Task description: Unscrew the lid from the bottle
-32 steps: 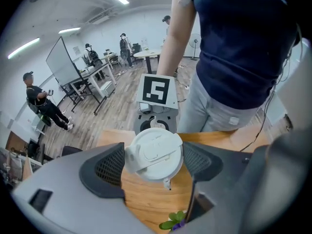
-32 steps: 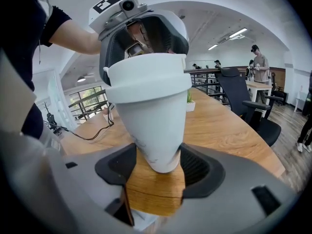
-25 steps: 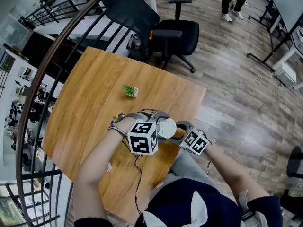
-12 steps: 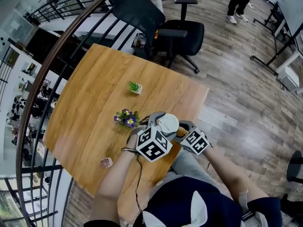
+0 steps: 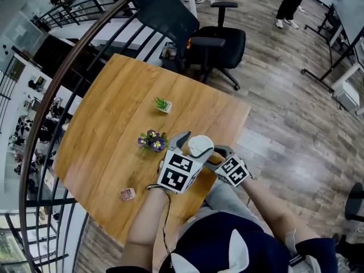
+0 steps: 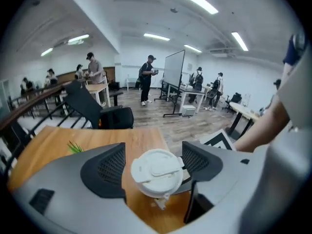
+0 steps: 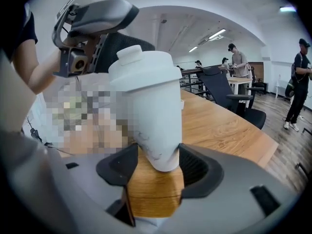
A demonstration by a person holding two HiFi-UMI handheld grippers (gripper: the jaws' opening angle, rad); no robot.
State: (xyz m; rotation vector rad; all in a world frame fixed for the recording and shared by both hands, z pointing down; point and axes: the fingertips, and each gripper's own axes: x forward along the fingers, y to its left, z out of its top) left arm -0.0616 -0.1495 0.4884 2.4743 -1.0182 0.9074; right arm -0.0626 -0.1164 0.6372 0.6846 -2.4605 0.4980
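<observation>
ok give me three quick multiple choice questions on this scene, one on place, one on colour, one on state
1. Where do the purple flowers stand?
A on the table
B on a shelf
C in a sink

2. What colour is the lid?
A black
B white
C green

3. The right gripper is:
A open and empty
B shut on the bottle
C out of view

Key: 1 A, they sit on the wooden top; 2 B, it shows white in both gripper views; 3 B, its jaws press on the bottle's base.
</observation>
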